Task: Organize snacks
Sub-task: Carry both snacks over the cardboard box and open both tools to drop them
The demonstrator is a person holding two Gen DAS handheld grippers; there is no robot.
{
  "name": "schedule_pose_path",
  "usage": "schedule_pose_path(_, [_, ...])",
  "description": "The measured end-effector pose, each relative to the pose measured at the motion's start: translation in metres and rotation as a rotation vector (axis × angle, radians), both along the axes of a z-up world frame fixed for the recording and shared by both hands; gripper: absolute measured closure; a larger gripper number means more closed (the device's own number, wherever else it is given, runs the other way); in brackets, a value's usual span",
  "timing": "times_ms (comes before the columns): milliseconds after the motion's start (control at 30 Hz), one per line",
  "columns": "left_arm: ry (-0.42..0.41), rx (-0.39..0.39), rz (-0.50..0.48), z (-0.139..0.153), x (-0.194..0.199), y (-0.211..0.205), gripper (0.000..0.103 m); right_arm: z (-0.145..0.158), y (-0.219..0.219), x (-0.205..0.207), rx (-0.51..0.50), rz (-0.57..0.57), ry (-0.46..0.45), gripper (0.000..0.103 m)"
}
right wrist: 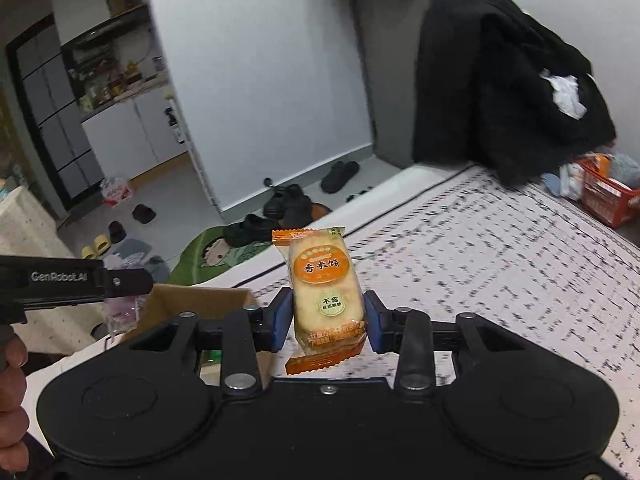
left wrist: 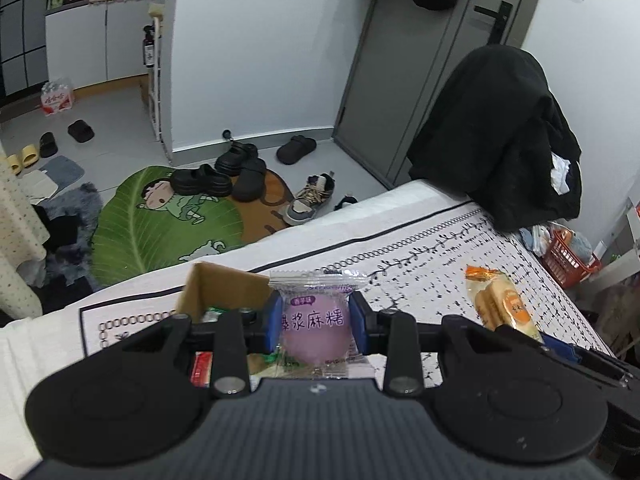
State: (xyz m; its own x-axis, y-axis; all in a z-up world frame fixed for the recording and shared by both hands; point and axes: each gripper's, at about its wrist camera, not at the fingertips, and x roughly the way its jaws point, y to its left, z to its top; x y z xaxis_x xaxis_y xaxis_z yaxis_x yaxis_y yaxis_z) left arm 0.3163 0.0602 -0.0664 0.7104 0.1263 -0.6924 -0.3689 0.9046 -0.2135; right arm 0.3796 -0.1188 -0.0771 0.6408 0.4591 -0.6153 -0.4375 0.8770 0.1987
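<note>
Left wrist view: the left gripper (left wrist: 316,326) is closed on a purple mochi (left wrist: 316,328), pinched at its sides between the blue pads (left wrist: 273,322), the pack upright and lifted above the box (left wrist: 216,290). The box stands on the patterned bed (left wrist: 420,256), just left of and below the gripper, with other wrapped snacks inside. The soft, slick wrapper could slide out if the squeeze eases, and because the mochi hangs near the box's right wall, a release here might drop it on the rim or the bed.

Right wrist view: the right gripper (right wrist: 326,316) is clamped on an orange rice cracker (right wrist: 326,300), held upright by its long sides, over the bed and to the right of the box (right wrist: 192,304). Too hard a squeeze could crack it. The left gripper's body (right wrist: 76,280) sits close over the box, so both moving in together risks a bump.
</note>
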Motion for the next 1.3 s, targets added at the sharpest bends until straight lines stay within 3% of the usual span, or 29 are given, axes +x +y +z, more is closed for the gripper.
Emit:
schedule_pose_path(467, [0.005, -0.039, 0.063, -0.007, -0.023, 0.045, 0.069, 0.0, 0.065, -0.023, -0.058, 0.137, -0.003, 0.066])
schedule_pose_path(767, [0.021, -0.074, 0.083, -0.019, -0.023, 0.065, 0.069, -0.007, 0.091, -0.025, -0.073, 0.161, 0.014, 0.063])
schedule_pose_path(833, [0.027, -0.081, 0.084, -0.022, -0.022, 0.069, 0.069, -0.012, 0.096, -0.023, -0.084, 0.152, 0.029, 0.047])
schedule_pose_path(1200, [0.055, -0.123, 0.045, -0.034, -0.006, 0.071, 0.068, -0.017, 0.085, -0.01, -0.096, 0.069, 0.064, 0.046])
schedule_pose_path(1300, [0.068, -0.145, 0.027, -0.036, -0.001, 0.07, 0.062, -0.019, 0.082, -0.006, -0.1, 0.055, 0.074, 0.046])
